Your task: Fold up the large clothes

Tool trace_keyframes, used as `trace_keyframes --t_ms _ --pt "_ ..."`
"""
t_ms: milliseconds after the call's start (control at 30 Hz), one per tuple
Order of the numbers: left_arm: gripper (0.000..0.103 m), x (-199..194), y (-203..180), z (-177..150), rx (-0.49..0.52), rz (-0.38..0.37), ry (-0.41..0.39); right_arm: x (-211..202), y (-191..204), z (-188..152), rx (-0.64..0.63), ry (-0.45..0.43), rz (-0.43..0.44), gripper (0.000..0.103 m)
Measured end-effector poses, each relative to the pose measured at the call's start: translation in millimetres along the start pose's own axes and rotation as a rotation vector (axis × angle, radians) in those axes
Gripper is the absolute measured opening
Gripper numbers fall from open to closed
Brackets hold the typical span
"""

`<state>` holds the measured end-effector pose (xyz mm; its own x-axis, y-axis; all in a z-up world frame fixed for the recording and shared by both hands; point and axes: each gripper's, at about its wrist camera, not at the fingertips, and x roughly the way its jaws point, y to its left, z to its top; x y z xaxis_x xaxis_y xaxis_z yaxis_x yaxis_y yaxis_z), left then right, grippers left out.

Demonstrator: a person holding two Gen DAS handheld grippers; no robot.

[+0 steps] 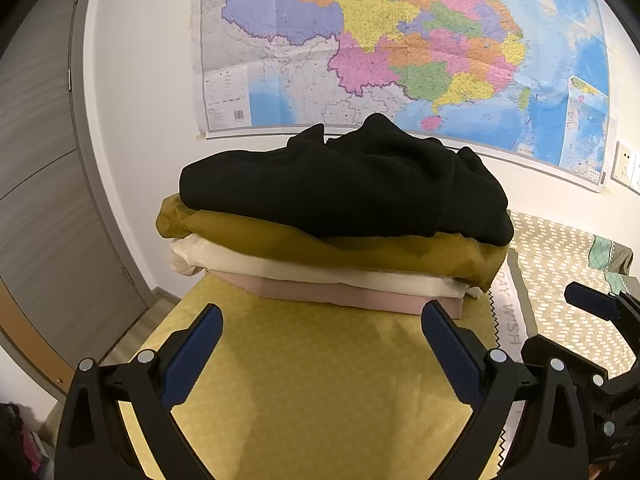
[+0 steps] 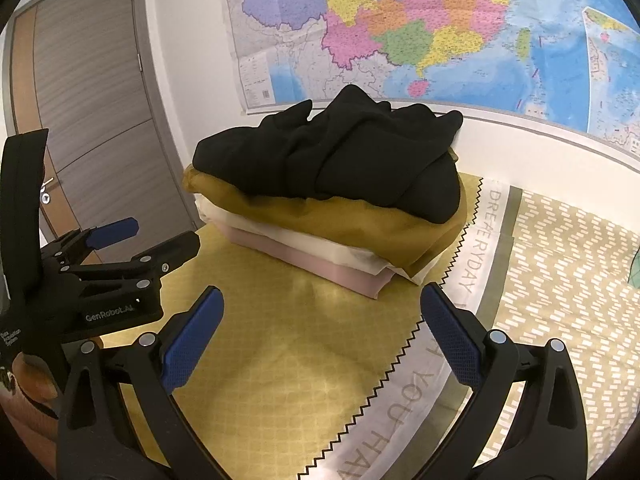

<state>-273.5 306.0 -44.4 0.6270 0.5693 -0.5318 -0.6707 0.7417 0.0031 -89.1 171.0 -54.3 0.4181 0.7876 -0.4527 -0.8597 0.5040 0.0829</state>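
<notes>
While both the left gripper (image 1: 322, 320) and right gripper (image 2: 322, 304) were held wide and empty, a crumpled black garment (image 1: 344, 188) was seen topping the folded stack.

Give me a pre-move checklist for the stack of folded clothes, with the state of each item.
1. Left gripper open and empty: ok.
2. Right gripper open and empty: ok.
3. Black garment on top folded flat: not ok, it is bunched and lumpy.
4. Mustard garment, white garment and pink garment stacked beneath: ok.
5. Yellow cloth bare in front of the stack: ok.
6. Far side of the stack: cannot tell.
</notes>
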Motion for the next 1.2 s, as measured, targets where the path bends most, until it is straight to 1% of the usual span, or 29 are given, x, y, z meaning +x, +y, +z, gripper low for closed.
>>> trace_keyframes --t_ms 1200 --pt "0.096 -6.7 -4.1 -6.9 0.014 -0.001 -0.01 -4.4 3.8 -4.2 0.006 0.005 -0.001 0.097"
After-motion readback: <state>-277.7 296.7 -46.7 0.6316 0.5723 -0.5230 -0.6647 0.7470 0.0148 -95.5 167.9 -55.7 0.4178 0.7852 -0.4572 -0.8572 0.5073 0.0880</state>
